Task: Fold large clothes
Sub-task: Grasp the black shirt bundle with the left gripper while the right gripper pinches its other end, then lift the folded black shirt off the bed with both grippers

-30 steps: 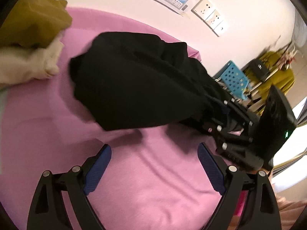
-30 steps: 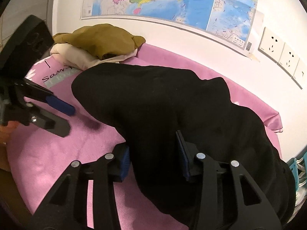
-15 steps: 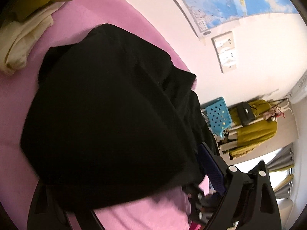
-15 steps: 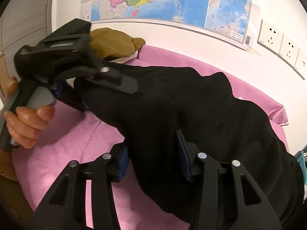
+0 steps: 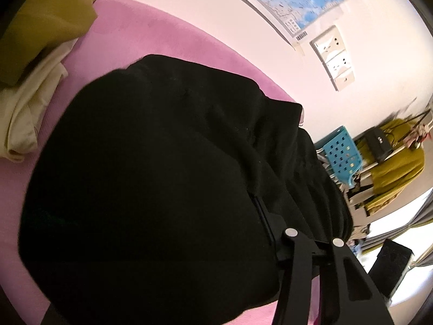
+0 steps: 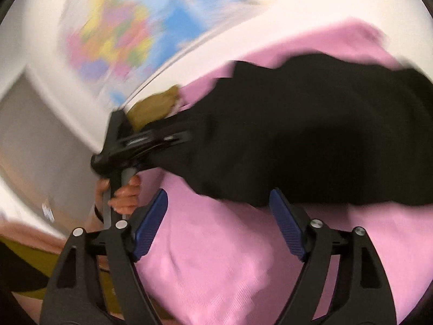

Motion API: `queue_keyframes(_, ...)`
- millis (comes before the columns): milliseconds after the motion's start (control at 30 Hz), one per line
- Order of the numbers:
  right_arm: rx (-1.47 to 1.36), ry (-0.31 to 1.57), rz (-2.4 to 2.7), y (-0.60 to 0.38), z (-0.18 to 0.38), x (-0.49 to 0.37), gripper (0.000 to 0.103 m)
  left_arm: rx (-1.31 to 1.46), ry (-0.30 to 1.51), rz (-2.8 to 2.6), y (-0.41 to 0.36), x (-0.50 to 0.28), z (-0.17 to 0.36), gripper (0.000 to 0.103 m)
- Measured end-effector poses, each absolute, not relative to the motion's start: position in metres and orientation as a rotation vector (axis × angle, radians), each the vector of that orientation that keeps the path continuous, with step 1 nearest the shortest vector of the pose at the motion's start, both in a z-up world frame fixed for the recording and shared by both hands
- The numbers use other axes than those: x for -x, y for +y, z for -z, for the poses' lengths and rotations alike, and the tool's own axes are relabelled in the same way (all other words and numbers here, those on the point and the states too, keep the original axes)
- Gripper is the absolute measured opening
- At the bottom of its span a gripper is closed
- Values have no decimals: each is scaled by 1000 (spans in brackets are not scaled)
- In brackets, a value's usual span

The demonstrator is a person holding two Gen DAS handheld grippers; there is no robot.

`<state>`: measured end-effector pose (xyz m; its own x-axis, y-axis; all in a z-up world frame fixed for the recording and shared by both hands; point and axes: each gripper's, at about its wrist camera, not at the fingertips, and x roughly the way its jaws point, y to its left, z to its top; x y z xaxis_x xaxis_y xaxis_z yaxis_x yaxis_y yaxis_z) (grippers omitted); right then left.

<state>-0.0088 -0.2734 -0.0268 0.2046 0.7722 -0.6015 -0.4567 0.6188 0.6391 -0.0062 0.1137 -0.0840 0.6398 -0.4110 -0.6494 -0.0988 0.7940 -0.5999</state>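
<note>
Right wrist view: right gripper point(image 6: 217, 223), jaws just opening, hovers empty beside black garment's point(image 6: 311, 140) edge.

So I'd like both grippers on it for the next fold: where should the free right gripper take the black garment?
Take the black garment by its near hem, just beyond the open right gripper, coming in low over the pink cover. That edge lies free; the left gripper grips the far-left end.

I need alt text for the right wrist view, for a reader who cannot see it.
The right gripper hangs open over a pink cover, nothing between its blue pads. Beyond it, a black garment lies on the cover, and the left gripper reaches into its edge. The picture is motion-blurred.
</note>
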Motion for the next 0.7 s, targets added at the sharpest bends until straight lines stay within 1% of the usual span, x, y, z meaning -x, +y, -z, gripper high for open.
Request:
queue_keyframes(133, -527, 1113, -702, -312, 47, -2, 79, 639, 862, 192, 112, 7, 83, 51)
queue_keyframes(200, -594, 1086, -648, -319, 52, -9, 77, 625, 857, 189, 111, 7, 83, 52)
queue_keyframes(267, -616, 1064, -612, -316, 52, -17, 79, 608, 858, 190, 110, 7, 83, 53)
queue_keyframes(367, -590, 1037, -517, -304, 53, -27, 80, 603, 854, 197, 109, 7, 83, 53)
queue_keyframes(433, -603, 1008, -456, -300, 55, -34, 83, 600, 849, 204, 109, 7, 84, 55)
queue_keyframes(500, -622, 981, -406, -298, 57, -43, 90, 588, 843, 210, 106, 6, 84, 57)
queue_keyframes(567, -607, 958, -360, -292, 56, -46, 92, 573, 839, 212, 104, 6, 83, 60)
queue_keyframes(700, -580, 926, -342, -280, 59, -54, 91, 557, 837, 215, 101, 5, 83, 62)
